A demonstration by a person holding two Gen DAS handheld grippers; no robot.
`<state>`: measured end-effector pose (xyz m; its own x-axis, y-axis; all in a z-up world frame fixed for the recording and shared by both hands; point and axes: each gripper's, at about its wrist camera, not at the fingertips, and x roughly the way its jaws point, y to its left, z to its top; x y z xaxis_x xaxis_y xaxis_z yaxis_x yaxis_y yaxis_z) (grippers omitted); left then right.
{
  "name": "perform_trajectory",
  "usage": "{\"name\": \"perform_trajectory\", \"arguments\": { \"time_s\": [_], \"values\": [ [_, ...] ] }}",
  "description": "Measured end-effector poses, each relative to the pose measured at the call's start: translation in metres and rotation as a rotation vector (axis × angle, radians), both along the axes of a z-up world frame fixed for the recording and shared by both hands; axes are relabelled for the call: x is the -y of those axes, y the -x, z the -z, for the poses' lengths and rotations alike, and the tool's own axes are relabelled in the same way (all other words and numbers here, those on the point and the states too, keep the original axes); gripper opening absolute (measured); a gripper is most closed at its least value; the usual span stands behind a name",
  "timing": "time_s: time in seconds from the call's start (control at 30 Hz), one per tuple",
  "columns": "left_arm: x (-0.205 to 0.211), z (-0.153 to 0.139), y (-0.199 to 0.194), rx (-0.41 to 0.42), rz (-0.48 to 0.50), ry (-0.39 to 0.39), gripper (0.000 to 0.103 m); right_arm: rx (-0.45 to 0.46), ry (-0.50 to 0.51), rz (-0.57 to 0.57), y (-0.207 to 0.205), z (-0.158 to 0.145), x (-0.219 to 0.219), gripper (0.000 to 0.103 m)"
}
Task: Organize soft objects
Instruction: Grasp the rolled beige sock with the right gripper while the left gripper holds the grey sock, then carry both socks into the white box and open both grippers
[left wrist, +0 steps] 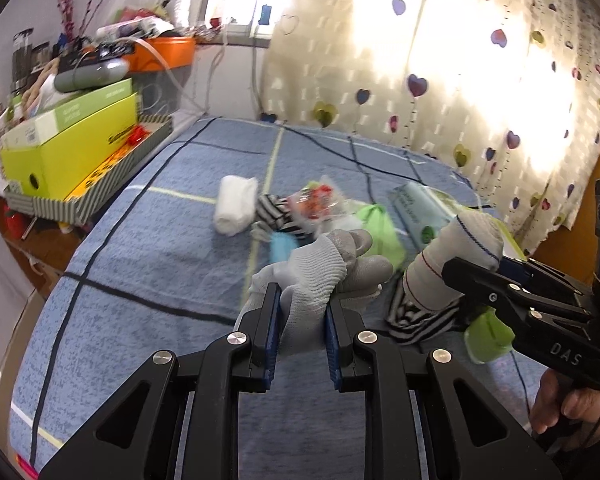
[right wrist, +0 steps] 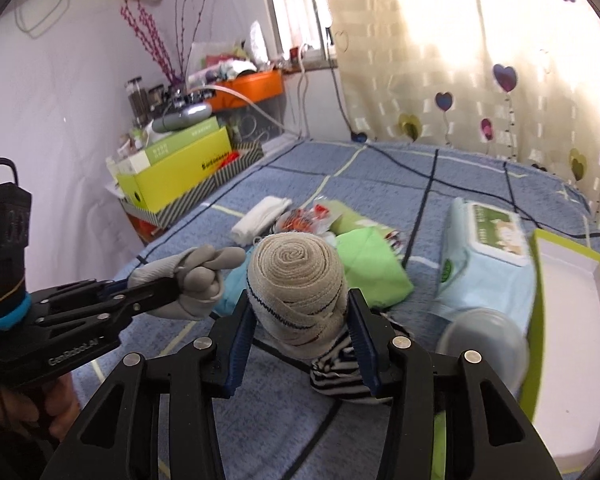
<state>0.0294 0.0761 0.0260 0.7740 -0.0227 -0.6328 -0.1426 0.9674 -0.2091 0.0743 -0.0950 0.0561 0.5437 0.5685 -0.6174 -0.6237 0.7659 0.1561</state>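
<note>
My left gripper (left wrist: 302,332) is shut on a grey work glove (left wrist: 320,276) and holds it above the blue bedspread (left wrist: 148,264); the glove also shows in the right wrist view (right wrist: 192,280). My right gripper (right wrist: 300,344) is shut on a rolled beige bandage (right wrist: 296,284), also seen in the left wrist view (left wrist: 452,260). A black-and-white striped sock (right wrist: 340,368) lies under the roll. A white rolled cloth (left wrist: 236,204), a green cloth (right wrist: 368,268) and a plastic packet (left wrist: 316,200) lie in a pile on the bed.
A pack of wet wipes (right wrist: 484,252) and an open green-edged box (right wrist: 572,320) lie at the right. A round grey lid (right wrist: 484,340) sits by them. A yellow-green box (left wrist: 72,148) on a striped tray stands on the cluttered side table at the left. Curtains hang behind the bed.
</note>
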Motion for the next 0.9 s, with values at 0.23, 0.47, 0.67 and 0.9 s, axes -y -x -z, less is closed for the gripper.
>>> {"name": "perform_trajectory", "arguments": {
  "time_s": [0.23, 0.47, 0.67, 0.9],
  "values": [
    [0.032, -0.016, -0.012, 0.030, 0.072, -0.017, 0.021, 0.041, -0.040, 0.071, 0.009, -0.019, 0.042, 0.044],
    [0.073, -0.029, -0.023, 0.053, 0.160, -0.034, 0.021, 0.078, -0.061, 0.172, 0.013, -0.030, 0.091, 0.044],
    [0.110, -0.036, -0.037, 0.063, 0.238, -0.049, 0.021, 0.086, -0.072, 0.265, 0.014, -0.031, 0.136, 0.044],
    [0.158, -0.041, -0.053, 0.066, 0.331, -0.065, 0.021, 0.081, -0.076, 0.372, 0.014, -0.024, 0.188, 0.044]
  ]
}}
